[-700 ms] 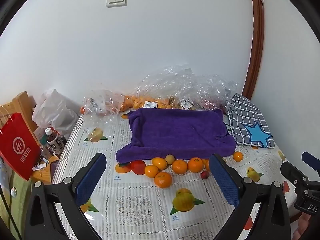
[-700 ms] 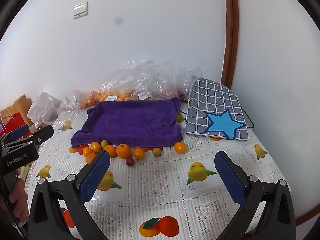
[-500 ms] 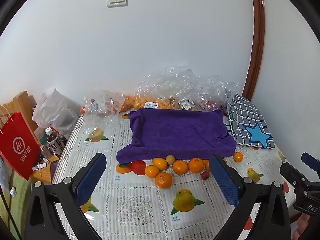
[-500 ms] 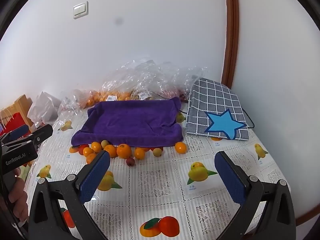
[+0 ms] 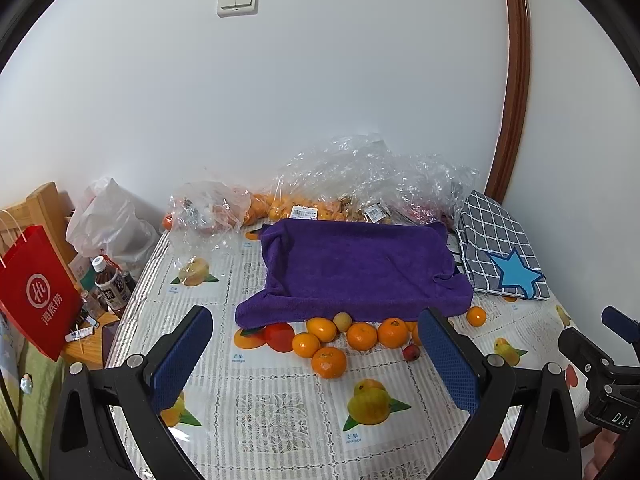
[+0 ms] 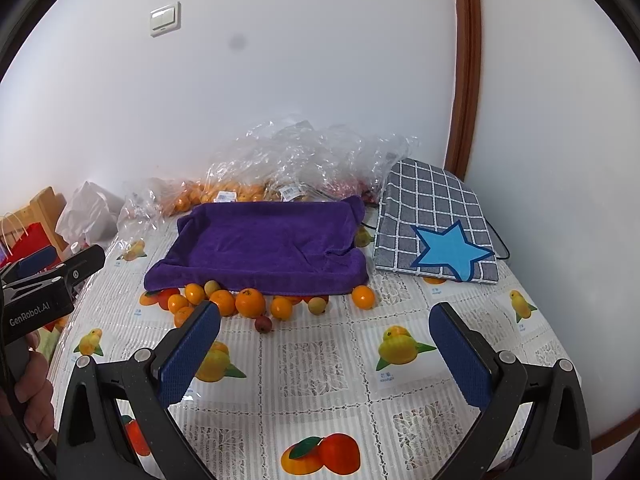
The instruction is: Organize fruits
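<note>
Table (image 5: 280,420) under a fruit-print cloth, extending ahead of both grippers. Purple towel (image 5: 356,268), draped over a tray-like form, ahead of both tools; what lies beneath is hidden. Grey checked cushion (image 6: 436,224) with blue star, forward-right; its near corner shows whole only in the right view. Clear plastic bags (image 5: 372,184) beyond the towel, contents hard to make out. Red paper bag (image 5: 36,292) and bottle (image 5: 110,284), far left, plain only in the left view. Oranges (image 5: 362,336) and smaller fruits in a loose row along the towel's near edge, ahead of the fingertips; one orange (image 6: 363,297) apart to the right. Left gripper (image 5: 316,352): spread, empty. Right gripper (image 6: 324,348): spread, empty.
</note>
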`<state>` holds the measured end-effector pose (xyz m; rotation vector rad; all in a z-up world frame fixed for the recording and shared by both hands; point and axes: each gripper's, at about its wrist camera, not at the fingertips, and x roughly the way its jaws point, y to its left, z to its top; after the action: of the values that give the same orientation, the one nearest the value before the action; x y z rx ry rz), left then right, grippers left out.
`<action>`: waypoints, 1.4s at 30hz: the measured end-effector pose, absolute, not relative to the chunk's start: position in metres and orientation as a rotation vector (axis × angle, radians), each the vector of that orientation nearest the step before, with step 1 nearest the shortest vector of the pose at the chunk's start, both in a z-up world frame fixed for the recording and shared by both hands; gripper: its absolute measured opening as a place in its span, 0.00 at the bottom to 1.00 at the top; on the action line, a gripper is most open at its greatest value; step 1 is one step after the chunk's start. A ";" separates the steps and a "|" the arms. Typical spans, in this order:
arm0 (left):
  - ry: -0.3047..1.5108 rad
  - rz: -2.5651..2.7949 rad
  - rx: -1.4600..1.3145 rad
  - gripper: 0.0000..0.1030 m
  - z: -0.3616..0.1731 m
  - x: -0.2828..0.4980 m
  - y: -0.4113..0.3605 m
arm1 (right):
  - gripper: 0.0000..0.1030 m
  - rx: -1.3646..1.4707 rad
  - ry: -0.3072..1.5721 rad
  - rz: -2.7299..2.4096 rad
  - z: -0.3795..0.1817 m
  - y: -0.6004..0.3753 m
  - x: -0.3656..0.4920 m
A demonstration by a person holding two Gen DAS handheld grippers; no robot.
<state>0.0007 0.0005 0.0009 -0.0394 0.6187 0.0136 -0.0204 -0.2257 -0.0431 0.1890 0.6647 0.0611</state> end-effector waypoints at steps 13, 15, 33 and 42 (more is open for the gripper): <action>0.618 0.014 -0.040 1.00 0.001 0.001 0.000 | 1.00 0.188 0.664 0.060 -0.043 -0.225 -0.021; 0.618 0.014 -0.040 1.00 0.001 0.001 0.000 | 1.00 0.188 0.663 0.061 -0.043 -0.225 -0.021; 0.620 0.006 -0.060 1.00 0.001 0.001 0.001 | 1.00 0.181 0.655 0.066 -0.040 -0.221 -0.021; 0.636 -0.012 -0.135 1.00 0.009 0.009 0.004 | 1.00 0.175 0.641 0.070 -0.043 -0.220 -0.021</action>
<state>0.0089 0.0040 0.0090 -0.1351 0.6364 -0.0123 -0.0210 -0.2197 -0.0433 0.1754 0.6410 0.0699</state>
